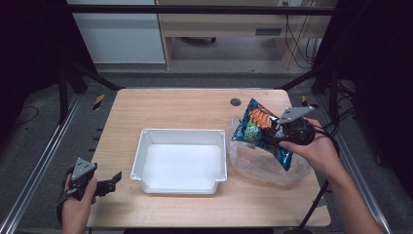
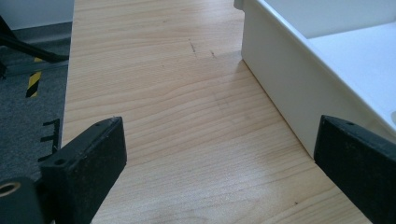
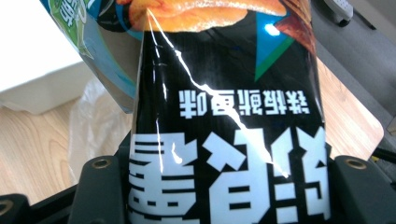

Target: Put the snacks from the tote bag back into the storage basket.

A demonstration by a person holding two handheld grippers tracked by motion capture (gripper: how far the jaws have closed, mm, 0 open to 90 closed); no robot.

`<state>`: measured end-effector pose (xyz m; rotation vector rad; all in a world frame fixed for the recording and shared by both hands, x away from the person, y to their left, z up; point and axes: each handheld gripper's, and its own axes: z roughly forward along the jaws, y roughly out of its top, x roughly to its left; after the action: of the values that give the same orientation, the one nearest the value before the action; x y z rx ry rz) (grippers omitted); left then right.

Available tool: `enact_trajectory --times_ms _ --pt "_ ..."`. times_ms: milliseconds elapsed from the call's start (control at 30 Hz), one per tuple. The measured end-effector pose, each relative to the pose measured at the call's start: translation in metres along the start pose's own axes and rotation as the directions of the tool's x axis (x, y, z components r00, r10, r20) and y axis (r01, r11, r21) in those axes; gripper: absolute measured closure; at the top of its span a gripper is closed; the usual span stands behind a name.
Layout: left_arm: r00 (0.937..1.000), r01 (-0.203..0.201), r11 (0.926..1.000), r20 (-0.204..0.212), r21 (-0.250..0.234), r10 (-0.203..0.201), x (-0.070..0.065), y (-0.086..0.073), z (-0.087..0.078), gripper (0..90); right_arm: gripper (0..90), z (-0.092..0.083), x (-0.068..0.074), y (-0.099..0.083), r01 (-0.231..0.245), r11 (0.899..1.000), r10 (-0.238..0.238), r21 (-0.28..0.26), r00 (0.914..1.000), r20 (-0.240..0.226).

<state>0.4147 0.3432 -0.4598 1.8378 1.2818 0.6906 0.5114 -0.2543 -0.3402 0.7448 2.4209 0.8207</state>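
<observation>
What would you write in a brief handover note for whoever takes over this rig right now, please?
Right hand-held gripper: shut on the snack bag, held up over the clear plastic bag at the table's right side.
Left hand-held gripper: open and holding nothing, low near the white tray, by its front left corner.
Done: snack bag lifted.
Left: probably set it in the tray, which is still unfilled.

- Table (image 1: 185, 107): pale wood grain, matt, smooth.
- Tray (image 1: 179, 181): white plastic, smooth, faint sheen.
- Snack bag (image 3: 224, 116): glossy printed foil, creased.
- Plastic bag (image 1: 253, 163): thin, clear, crinkled.
- Left gripper (image 2: 219, 154) pads (image 2: 100, 149): black, matt, finely rough.
</observation>
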Motion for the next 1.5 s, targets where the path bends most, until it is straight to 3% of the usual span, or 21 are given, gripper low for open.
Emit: enact_trajectory --times_ms 433,867,1500 --pt "1.0 0.0 1.0 0.0 0.0 0.0 0.0 0.0 0.0 2.3 38.8 -0.003 0.024 0.029 0.051 0.998 -0.052 -0.035 0.9982 -0.028" --pt "1.0 0.0 1.0 0.0 -0.001 0.0 0.0 0.0 0.0 2.3 38.8 0.001 0.051 0.058 0.113 0.992 -0.117 -0.059 0.9907 -0.07" --pt "1.0 0.001 1.0 0.0 0.004 -0.001 0.001 0.0 -0.001 2.3 38.9 0.012 0.077 0.081 0.153 0.983 -0.165 -0.098 0.9792 -0.119"
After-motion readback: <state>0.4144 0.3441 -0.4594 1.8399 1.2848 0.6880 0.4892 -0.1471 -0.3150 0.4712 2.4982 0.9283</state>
